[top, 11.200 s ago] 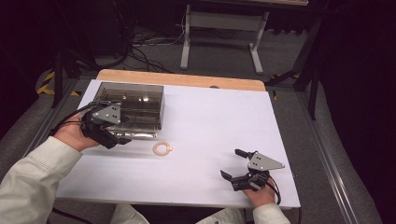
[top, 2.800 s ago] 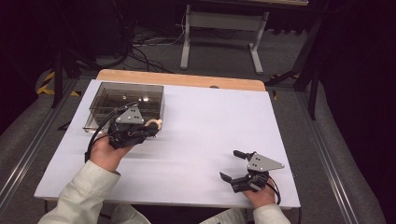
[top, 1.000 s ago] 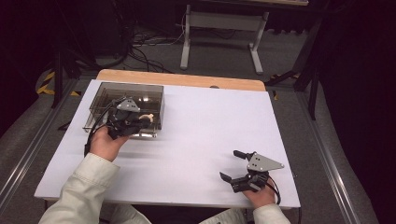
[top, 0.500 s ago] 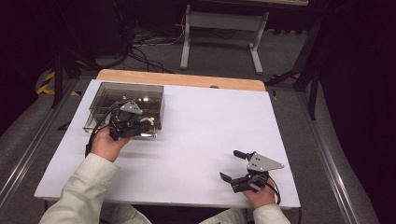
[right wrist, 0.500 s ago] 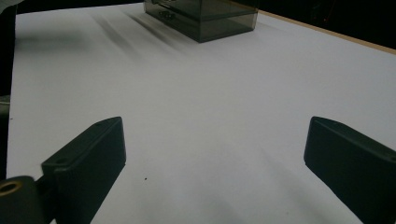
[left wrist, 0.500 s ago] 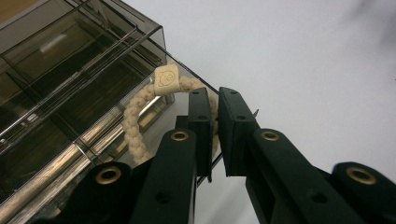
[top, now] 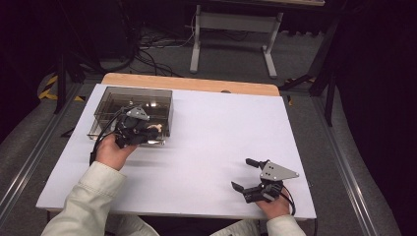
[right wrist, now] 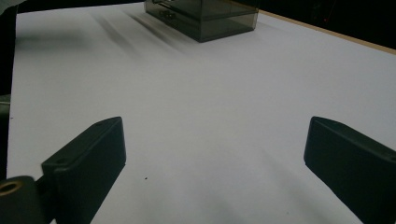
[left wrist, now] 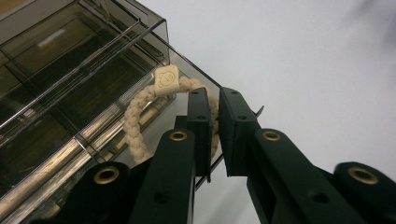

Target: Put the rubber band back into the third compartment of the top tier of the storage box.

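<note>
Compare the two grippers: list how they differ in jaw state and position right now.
The left gripper has its jaws shut on a cream braided bracelet; the right gripper has its jaws spread wide, holding nothing. The left is at the smoky clear box; the right rests on bare table. Both have black jaws.

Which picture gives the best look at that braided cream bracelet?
The left gripper view: the bracelet, with its square bead, sits close up, pinched in the left gripper. In the high view it is a pale speck.
</note>
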{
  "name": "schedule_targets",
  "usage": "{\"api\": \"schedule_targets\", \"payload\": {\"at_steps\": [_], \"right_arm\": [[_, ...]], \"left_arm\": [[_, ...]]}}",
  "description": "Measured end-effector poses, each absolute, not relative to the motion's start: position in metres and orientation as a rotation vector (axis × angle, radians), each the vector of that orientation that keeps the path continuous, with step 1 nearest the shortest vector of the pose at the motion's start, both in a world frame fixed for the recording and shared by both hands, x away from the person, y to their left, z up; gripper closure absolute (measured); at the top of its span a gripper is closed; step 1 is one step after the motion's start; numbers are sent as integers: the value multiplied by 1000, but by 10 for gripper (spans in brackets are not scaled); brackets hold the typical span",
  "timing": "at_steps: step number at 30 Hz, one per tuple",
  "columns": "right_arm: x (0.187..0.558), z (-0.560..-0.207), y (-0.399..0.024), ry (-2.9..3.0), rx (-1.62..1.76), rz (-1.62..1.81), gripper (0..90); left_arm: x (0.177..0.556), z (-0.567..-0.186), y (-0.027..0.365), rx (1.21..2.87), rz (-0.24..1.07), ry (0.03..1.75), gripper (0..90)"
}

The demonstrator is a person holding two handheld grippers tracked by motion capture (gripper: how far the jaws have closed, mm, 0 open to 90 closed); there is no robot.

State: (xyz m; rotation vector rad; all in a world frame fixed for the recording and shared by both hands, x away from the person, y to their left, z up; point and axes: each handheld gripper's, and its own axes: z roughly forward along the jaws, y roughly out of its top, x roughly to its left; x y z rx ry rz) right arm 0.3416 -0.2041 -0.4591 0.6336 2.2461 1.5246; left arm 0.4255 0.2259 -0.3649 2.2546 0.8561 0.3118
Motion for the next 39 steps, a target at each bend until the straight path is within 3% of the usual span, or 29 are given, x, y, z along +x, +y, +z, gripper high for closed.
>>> {"api": "schedule_targets", "payload": {"at_steps": [16, 39], "right_arm": [[342, -459, -204, 2248, 631, 1522, 60], [342, -459, -205, 2246, 638, 1530, 60]], "left_arm": [[426, -365, 227, 2252, 327, 857, 797], [413, -352, 237, 2203, 344, 838, 505]]}}
